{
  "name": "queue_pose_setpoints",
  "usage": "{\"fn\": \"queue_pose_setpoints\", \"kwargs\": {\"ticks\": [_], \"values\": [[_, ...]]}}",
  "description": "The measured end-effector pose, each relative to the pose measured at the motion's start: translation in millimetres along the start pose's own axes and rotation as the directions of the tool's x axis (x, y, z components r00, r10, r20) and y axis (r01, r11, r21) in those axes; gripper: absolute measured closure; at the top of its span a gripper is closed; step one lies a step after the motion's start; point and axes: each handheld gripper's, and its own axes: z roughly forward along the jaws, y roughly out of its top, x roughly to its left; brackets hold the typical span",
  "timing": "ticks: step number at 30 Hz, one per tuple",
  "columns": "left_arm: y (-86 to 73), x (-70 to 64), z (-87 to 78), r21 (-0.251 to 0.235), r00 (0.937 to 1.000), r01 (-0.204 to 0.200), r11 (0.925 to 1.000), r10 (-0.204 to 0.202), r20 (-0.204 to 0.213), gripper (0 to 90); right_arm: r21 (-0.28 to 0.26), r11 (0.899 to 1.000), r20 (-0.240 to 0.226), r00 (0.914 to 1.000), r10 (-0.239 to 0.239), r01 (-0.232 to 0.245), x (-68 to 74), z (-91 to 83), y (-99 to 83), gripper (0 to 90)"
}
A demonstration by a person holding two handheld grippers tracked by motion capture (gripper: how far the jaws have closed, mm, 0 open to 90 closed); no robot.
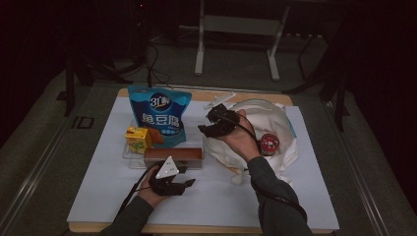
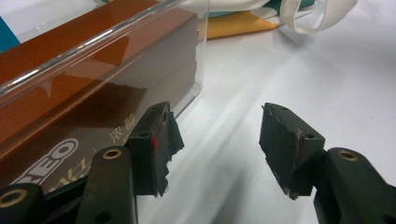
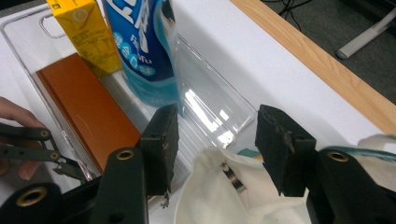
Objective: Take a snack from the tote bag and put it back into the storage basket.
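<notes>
Both grippers' jaws apart, empty: left gripper [image 1: 183,186] beside brown box [image 1: 173,154], right gripper [image 1: 209,129] over white bag [image 1: 275,123].

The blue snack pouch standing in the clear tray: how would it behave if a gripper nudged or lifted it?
The blue snack pouch stands tall on a narrow base, so a nudge would probably tip it. Its glossy, puffed film looks light, crushable and perhaps slippery. The yellow carton alongside may brace it.

Brown box [image 2: 70,93] lettering partly cropped
</notes>
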Motion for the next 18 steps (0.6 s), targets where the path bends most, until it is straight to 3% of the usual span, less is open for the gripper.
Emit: {"fn": "queue_pose_setpoints", "kwargs": {"ticks": [18], "values": [[0.1, 0.6, 0.0, 0.002, 1.0000, 0.004, 1.0000, -0.004, -0.003, 43.7, 0.028, 1.000, 0.024, 0.9997, -0.010, 0.009, -11.4, -19.8, -13.8, 49.8]]}}
